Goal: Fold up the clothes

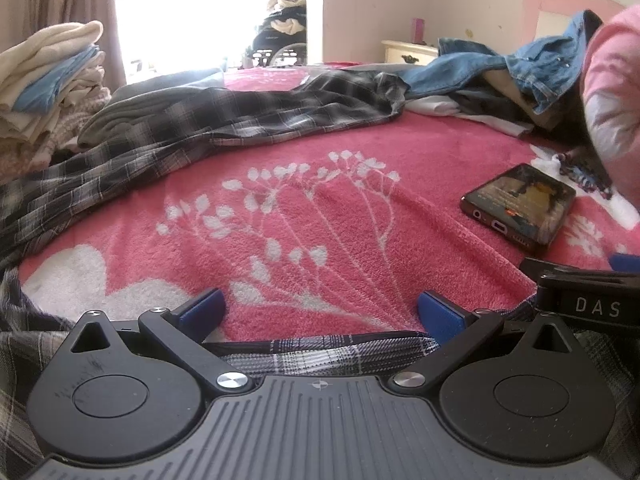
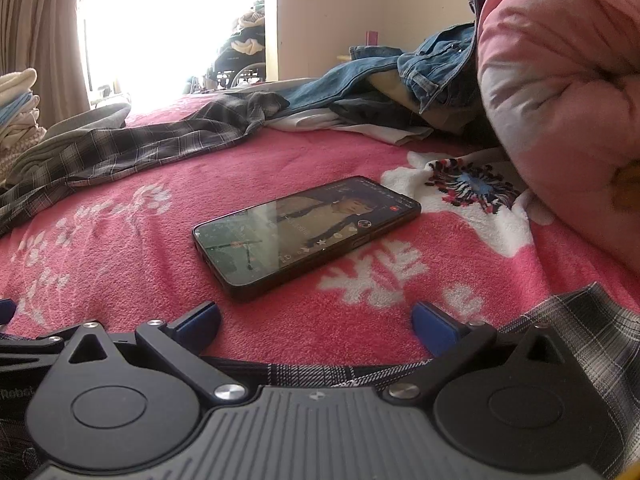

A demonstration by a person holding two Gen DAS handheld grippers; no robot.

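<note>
A black and white plaid shirt [image 1: 168, 128] lies spread across the pink bedspread [image 1: 320, 208], from the far middle round to the near left. Its near edge [image 1: 328, 350] passes under my left gripper [image 1: 322, 310], which is open and empty just above it. My right gripper [image 2: 316, 322] is open and empty too, low over the same plaid edge [image 2: 320, 372]. The shirt also shows at the far left [image 2: 132, 144] and near right [image 2: 580, 328] of the right wrist view. The right gripper's body shows at the right edge [image 1: 588, 304] of the left wrist view.
A black phone [image 2: 308, 236] lies screen up on the bedspread ahead of the right gripper, also in the left wrist view [image 1: 520, 206]. Denim and other clothes [image 1: 512, 68] are piled at the far right. Folded clothes [image 1: 48, 84] are stacked far left. A pink quilt [image 2: 560, 100] bulges at the right.
</note>
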